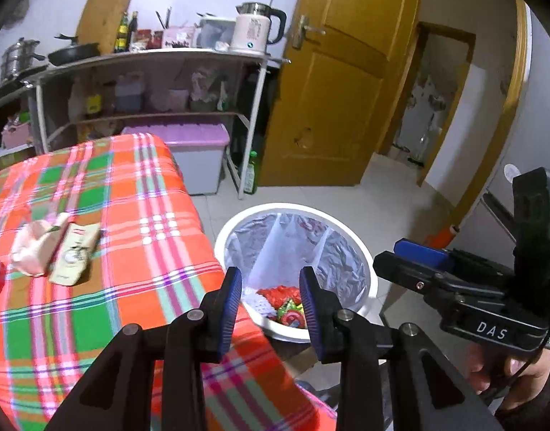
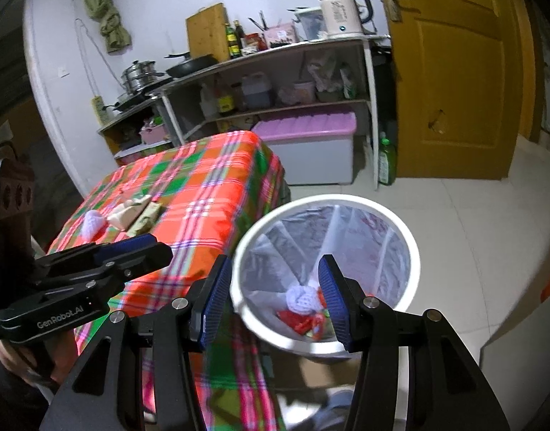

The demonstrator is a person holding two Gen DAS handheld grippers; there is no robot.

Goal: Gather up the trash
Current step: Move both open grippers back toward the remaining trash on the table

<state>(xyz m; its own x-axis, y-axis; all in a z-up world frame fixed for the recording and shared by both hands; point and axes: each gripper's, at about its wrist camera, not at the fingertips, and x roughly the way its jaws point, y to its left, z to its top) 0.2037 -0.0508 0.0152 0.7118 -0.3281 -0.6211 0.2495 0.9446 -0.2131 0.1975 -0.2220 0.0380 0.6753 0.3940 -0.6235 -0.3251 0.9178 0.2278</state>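
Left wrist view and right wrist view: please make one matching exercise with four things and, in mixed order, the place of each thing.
Things:
1. white kettle
2. trash bin
3. green bottle
4. cartons

Places:
A. on the plaid tablecloth
B. on the floor beside the shelf leg
C. on top of the shelf
D. on the floor by the table's edge

Pairs: 1-C, 2-D, 3-B, 4-A

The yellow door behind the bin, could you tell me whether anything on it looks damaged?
Yes: the yellow door has a chipped, gouged patch on its lower panel, where the finish is broken. It shows in the left wrist view too.
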